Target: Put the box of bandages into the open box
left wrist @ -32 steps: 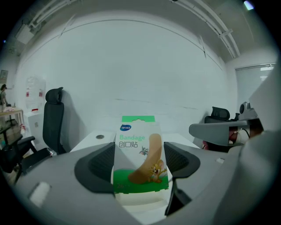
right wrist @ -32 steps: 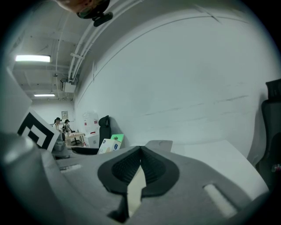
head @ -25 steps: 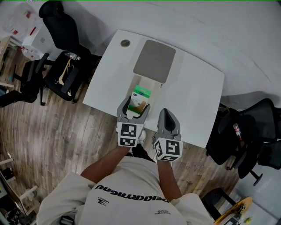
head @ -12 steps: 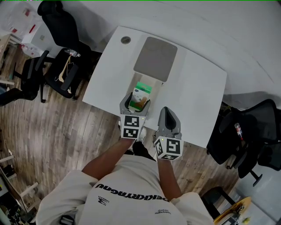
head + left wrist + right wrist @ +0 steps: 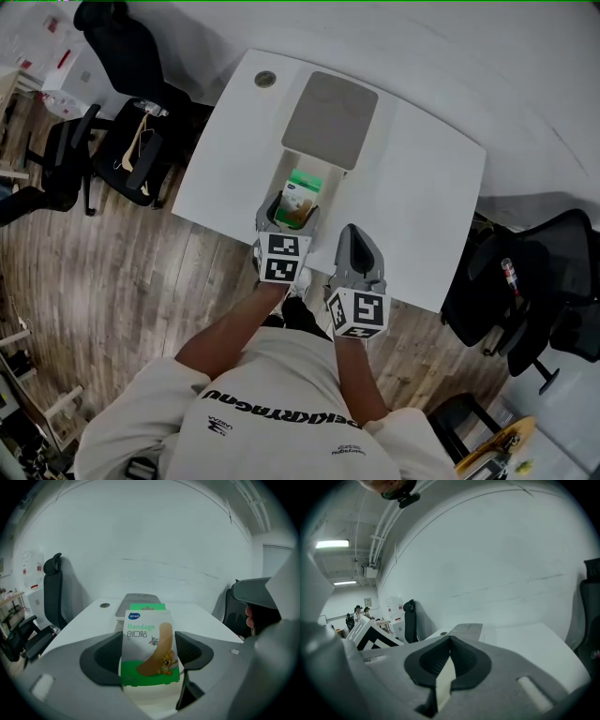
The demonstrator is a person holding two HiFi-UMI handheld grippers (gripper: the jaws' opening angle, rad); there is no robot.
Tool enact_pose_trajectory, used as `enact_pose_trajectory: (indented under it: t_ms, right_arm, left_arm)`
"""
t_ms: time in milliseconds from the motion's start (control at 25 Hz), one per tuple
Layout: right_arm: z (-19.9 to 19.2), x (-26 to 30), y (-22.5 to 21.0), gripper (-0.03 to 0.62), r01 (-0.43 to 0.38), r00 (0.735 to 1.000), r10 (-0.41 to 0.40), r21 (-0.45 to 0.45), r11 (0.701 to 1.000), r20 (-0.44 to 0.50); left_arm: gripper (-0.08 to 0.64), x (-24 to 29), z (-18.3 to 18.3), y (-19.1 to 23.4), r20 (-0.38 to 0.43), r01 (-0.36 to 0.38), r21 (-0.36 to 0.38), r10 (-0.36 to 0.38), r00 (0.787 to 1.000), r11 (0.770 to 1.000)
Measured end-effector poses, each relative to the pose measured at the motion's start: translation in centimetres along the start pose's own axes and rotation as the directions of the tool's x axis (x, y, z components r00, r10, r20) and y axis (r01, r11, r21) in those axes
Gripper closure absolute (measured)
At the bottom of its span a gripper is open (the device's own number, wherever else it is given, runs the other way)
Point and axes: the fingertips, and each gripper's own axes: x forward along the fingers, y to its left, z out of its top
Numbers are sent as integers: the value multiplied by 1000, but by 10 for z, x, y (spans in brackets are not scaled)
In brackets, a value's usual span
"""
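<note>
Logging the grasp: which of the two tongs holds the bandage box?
The left tongs: their jaws clamp the green-and-white cardboard bandage box, while the right tongs are shut.

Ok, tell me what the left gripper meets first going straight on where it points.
Probably the open box, its floor: the left gripper, holding the bandage box, points down into it; depth is unclear.

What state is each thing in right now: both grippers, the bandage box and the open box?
left gripper: shut on the bandage box.
bandage box: upright, gripped at both sides, at the mouth of the open box.
open box: open, grey lid flipped back.
right gripper: shut on a thin cream flap, seemingly the open box's.
</note>
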Motion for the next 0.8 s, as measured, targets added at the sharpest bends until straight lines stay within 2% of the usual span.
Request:
enact_pose_trajectory:
  t_ms: [440,800]
  right_arm:
    - [-3,2,-6,594,3,1000,-3,8,1000,-12]
    - [-8,3,-9,594,6,1000,-5,11,1000,-23]
  left_arm:
    - [199,23,-17,0,-76,-5,-20,4,997,1000]
    - [199,43,-26,3,-107,-14,7,15,994,1000]
